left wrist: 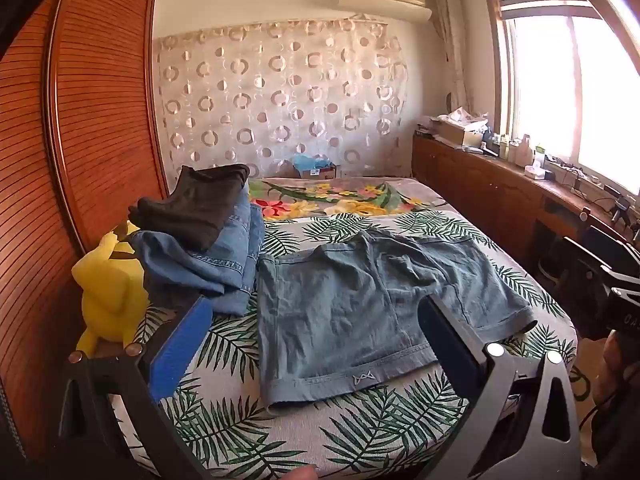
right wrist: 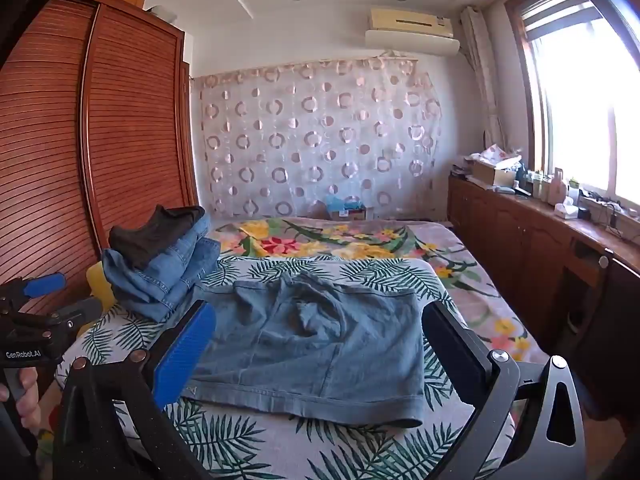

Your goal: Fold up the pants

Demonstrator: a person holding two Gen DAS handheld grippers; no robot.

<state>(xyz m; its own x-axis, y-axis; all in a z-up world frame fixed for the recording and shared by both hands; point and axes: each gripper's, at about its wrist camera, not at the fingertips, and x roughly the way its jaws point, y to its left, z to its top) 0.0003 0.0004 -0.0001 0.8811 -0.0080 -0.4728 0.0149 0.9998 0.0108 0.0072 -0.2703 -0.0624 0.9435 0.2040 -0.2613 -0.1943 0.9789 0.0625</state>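
Shorts: a pair of blue-grey denim shorts (left wrist: pixel 360 304) (right wrist: pixel 316 336) is lying spread out on the bed, in the middle of both views. In the left wrist view the waistband is pointing to the upper part of the frame and the two leg hems to the lower part and the right.
Bed cover: a sheet with green palm leaves (left wrist: pixel 360 432) (right wrist: pixel 248 440) is lying under the shorts; behind it, toward the centre of the frame, a flowered blanket (left wrist: pixel 340 196) (right wrist: pixel 320 240) is showing.
Left gripper (left wrist: pixel 308 340) (right wrist: pixel 48 300): it is hanging above the near edge of the bed, with the jaws spread wide and nothing between them. The blue pad (left wrist: pixel 180 352) is at the lower left, the black finger (left wrist: pixel 452 344) at the lower right, over the shorts. In the right wrist view it is appearing at the left edge, with a hand (right wrist: pixel 24 396) on the handle.
Right gripper (right wrist: pixel 320 344) (left wrist: pixel 620 300): also released, the jaws standing far apart on both sides of the shorts, not touching the cloth as far as the view is showing.
Folded pile: a stack of blue jeans (left wrist: pixel 224 256) (right wrist: pixel 168 276) with a dark garment (left wrist: pixel 196 208) (right wrist: pixel 152 232) on top is sitting at the left of the shorts, just beside them.
Yellow toy (left wrist: pixel 108 288): a plush figure is sitting at the left edge, beside the pile.
Wardrobe (left wrist: pixel 80 120) (right wrist: pixel 100 140): brown slatted doors are filling the left of the frame.
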